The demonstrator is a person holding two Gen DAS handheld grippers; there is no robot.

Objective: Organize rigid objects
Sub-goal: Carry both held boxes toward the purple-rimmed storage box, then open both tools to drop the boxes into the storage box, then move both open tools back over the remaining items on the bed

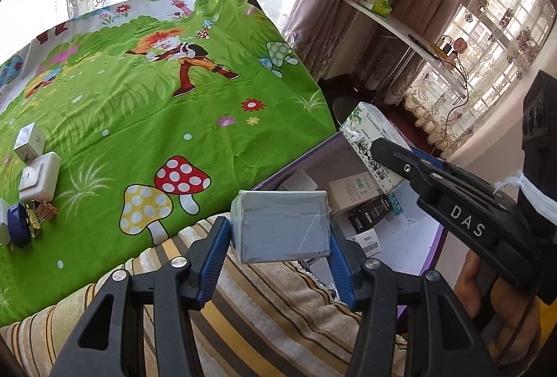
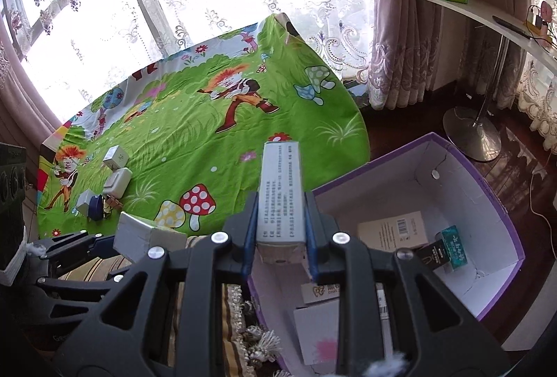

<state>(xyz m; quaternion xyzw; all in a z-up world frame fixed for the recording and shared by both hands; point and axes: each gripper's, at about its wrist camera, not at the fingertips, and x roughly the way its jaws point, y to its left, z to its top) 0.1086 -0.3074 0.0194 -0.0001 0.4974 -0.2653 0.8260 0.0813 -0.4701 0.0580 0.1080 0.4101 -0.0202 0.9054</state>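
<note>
"DAS" is read on the right gripper | grey box is clamped by left gripper | slim printed carton is pinched above purple box

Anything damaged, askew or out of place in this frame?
Nothing is spilled. The purple box has a cracked white inner wall, and the items inside lie jumbled at angles. Each claw carries a small carton normally.

Green cartoon-print cloth, purple white-lined box, grey carton.
</note>
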